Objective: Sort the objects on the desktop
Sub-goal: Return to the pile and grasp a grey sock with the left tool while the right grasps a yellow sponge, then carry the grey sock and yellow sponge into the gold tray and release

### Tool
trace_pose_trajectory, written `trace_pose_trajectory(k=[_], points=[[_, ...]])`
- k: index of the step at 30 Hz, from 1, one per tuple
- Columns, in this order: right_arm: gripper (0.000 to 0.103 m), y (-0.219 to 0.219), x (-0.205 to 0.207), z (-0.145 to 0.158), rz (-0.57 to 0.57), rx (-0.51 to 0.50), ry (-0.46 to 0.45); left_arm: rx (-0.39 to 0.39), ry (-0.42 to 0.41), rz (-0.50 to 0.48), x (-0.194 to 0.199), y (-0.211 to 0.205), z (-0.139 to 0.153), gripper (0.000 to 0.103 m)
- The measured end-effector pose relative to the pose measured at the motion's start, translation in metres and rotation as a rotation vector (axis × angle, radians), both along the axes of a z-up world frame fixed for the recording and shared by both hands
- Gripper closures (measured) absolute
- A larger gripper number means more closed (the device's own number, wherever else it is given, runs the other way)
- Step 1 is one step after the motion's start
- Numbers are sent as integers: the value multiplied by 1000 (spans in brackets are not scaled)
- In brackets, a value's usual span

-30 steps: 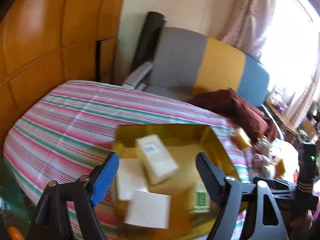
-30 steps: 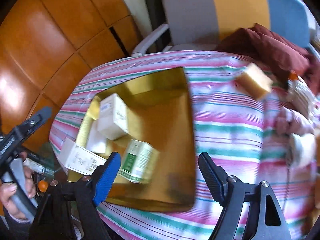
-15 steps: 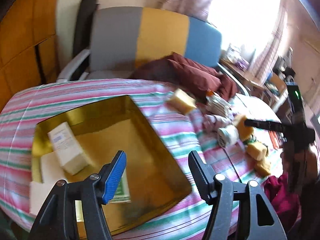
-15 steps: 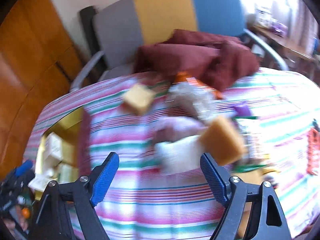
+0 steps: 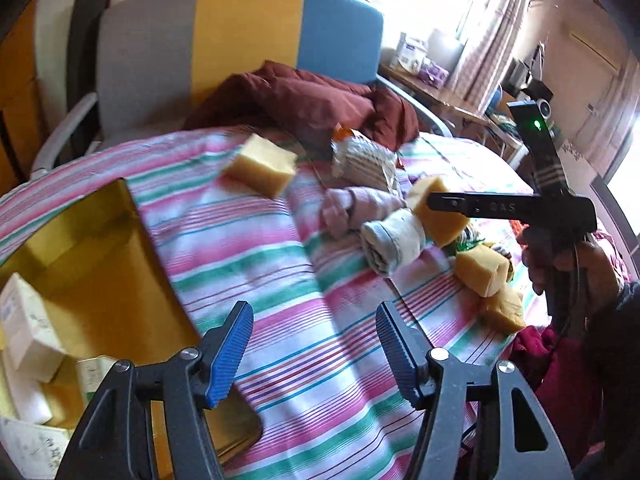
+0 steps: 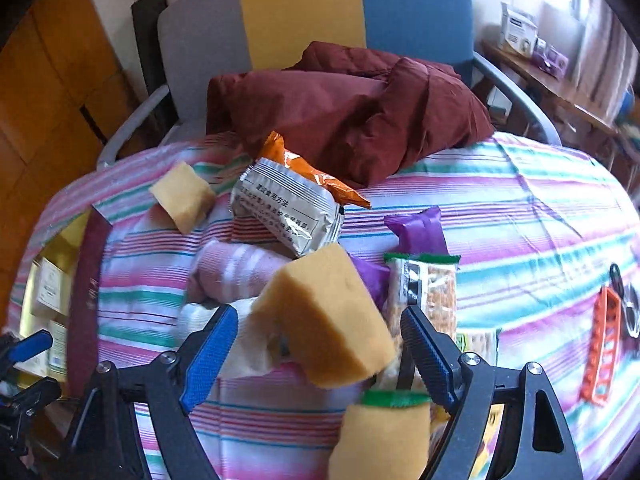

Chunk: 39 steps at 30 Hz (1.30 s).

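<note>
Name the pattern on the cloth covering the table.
The cloth has pink, green and white stripes, clearest in the right wrist view.

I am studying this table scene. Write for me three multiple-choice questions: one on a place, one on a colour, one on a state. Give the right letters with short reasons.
1. Where do the white boxes lie?
A. in the gold tray
B. on a shelf
C. inside a drawer

2. Which colours make up the chair back?
A. red, white, black
B. grey, yellow, blue
C. green, purple, orange

3. How is the right gripper?
A. shut on a purple packet
B. shut with nothing in it
C. open, with a yellow sponge showing between its fingers

Answers:
1 A: the boxes sit within the tray's gold walls.
2 B: three upright bands run across the back in those colours.
3 C: both blue pads stand clear of the sponge's sides.
</note>
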State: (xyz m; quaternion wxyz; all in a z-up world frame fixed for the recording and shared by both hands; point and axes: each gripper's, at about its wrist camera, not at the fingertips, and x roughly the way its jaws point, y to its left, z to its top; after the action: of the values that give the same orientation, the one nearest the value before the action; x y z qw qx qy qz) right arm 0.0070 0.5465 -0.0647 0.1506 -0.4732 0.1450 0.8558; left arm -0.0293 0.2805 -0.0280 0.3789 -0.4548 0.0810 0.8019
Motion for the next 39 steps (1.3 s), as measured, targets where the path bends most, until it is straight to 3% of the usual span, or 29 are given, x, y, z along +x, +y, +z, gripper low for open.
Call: trace_pose_trajectory(k=[6, 11, 16, 23, 33, 34, 37, 39], points=[[23, 5, -12, -16, 31, 37, -43, -4, -31, -57, -4, 25, -16, 39], [48, 2, -16, -21, 63, 47, -73, -14, -36, -101, -7, 46, -25, 39], [58, 0, -14, -22, 70, 28, -92, -27, -35, -133, -14, 68, -33, 39], [59, 6, -6, -5, 41, -29, 10, -9, -101, -137, -26, 91, -49, 39], [59, 9, -4, 6, 23, -41, 60, 22, -154, -176, -33, 127, -63, 40], [59, 9, -3, 6, 18, -41, 60, 34, -157, -183, -33, 129, -63, 41], [59, 7, 1, 6, 13, -43, 64, 77, -165, -220, -29, 134, -62, 61], [59, 9, 5, 4, -10, -57, 63, 76, -147, -232, -24, 136, -59, 65]])
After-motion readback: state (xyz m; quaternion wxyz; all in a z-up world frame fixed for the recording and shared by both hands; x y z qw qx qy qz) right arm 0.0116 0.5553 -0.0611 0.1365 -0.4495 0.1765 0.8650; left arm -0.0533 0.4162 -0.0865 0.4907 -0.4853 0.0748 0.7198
